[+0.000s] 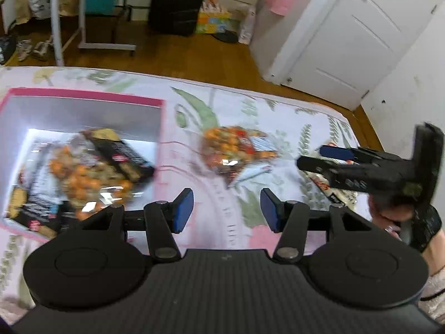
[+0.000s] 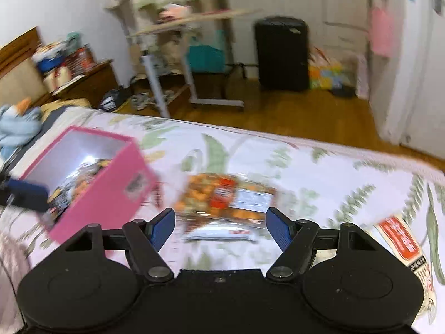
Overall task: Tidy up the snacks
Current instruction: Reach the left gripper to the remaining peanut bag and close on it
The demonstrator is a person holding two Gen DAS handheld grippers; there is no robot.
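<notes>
Several snack packets already lay in the pink open-topped cardboard box [image 1: 83,100] on the bed; two, a clear orange-filled bag [image 2: 225,197] and a red-labelled packet [image 2: 403,247], remained out, both tongs [image 1: 226,208] [image 2: 221,229] empty, jaws apart.

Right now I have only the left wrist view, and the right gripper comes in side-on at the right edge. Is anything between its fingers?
Observer: No. In the right wrist view the right gripper is open with nothing between its fingers. The orange snack bag lies on the bedspread ahead of it, untouched.
Operator: Something is half hidden behind that gripper in my view. What is it?
Observer: A red-and-white packet. It lies flat on the bedspread, to the right of the orange snack bag and apart from it.
</notes>
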